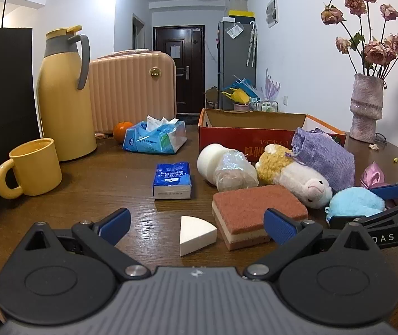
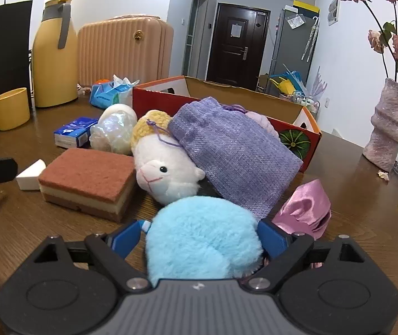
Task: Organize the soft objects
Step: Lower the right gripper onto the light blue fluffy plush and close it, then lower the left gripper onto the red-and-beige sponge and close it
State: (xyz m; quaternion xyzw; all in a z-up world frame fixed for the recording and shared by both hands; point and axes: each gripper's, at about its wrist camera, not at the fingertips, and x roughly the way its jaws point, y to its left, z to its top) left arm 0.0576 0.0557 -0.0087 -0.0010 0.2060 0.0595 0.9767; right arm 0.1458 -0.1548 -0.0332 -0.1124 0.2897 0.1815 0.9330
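Right wrist: right tongs point(image 2: 199, 240) agape round blue puff point(image 2: 203, 241) — light, squashy, best pinched mid-body; left tongs point(image 1: 197, 224) open, empty.

Each gripper, the left gripper point(image 1: 197, 224) and the right gripper point(image 2: 199, 237), has a ribbed grey centre plate with a small white logo, matte black linkage arms on round black hubs, silver pivot screws and ridged blue pads; one arm bears white lettering.
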